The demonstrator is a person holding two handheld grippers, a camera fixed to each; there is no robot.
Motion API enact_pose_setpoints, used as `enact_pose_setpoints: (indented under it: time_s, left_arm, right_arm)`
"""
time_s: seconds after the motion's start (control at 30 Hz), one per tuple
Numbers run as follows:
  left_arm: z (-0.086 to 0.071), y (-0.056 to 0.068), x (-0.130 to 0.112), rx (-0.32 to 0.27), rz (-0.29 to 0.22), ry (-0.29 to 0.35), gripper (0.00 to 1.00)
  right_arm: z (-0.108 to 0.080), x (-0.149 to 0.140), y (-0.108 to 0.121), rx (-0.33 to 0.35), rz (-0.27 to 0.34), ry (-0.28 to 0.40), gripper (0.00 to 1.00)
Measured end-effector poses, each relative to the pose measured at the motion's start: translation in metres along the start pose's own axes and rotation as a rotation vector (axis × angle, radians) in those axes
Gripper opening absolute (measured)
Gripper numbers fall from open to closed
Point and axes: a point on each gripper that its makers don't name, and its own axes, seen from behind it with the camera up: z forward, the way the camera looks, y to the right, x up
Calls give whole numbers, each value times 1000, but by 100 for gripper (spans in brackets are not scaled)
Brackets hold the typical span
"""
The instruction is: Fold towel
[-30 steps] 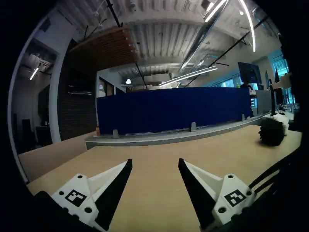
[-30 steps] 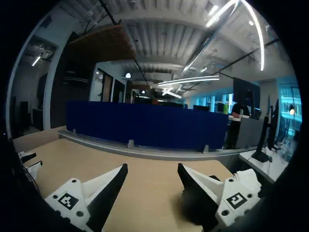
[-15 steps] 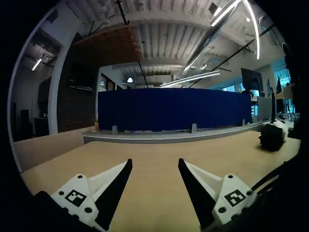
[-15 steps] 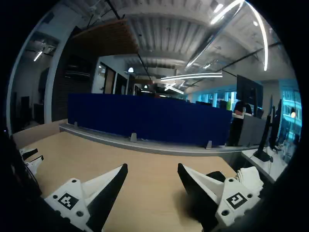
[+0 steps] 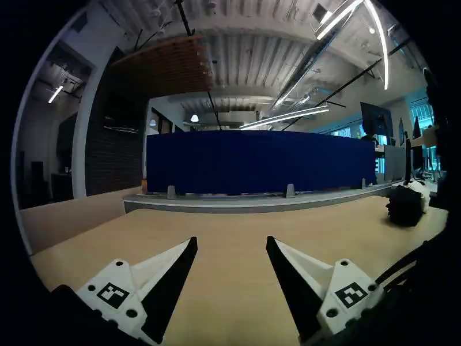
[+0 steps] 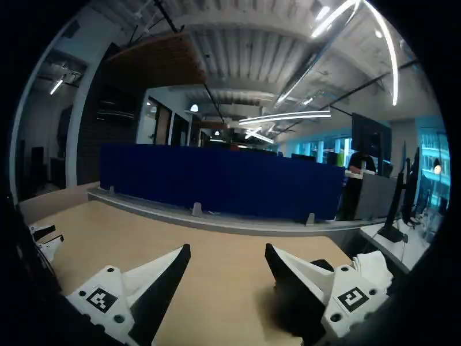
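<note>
1. The left gripper [image 5: 230,239], with white plastic fingers lined in black, hangs low over a pale wooden table [image 5: 173,222]. Its jaws stand wide apart with nothing between them.
2. The right gripper [image 6: 226,247], of the same build, is also spread open above the same tabletop and grips nothing.
3. In the left gripper view, a dark crumpled towel bundle [image 5: 405,206] sits at the far right of the table, well apart from the left gripper, with a white cloth [image 5: 422,188] touching its back.
4. In the right gripper view, the dark bundle and white folded layers lie just behind that gripper's right-hand finger. Whether they touch it cannot be told.
5. The left gripper's fingertips [image 6: 50,246] show at the left edge of the right gripper view.
6. A long dark-blue fabric partition [image 5: 259,161] stands along the table's far edge.
</note>
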Motion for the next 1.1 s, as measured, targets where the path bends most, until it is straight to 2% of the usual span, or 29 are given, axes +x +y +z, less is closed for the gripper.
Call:
enact_pose_setpoints:
  time_s: [0.17,0.3,0.5,0.8,0.97,1.1]
  left_arm:
    - [0,0,0,0,1,0,88]
    - [1,0,0,0,1,0,88]
    - [0,0,-1,0,1,0,88]
    - [-1,0,0,0,1,0,88]
    - [-1,0,0,0,1,0,88]
    - [-1,0,-1,0,1,0,88]
  right_arm:
    - [-7,-9,25,-37,20,9,100]
    - [-12,-25,42,-51,59,20,100]
    - [-13,-58,53,-43,112,37,100]
    - [-7,-99,61,-31,158,97,100]
    - [-2,-121,68,-54,191,85,100]
    - [1,-128,69,-66,192,83,100]
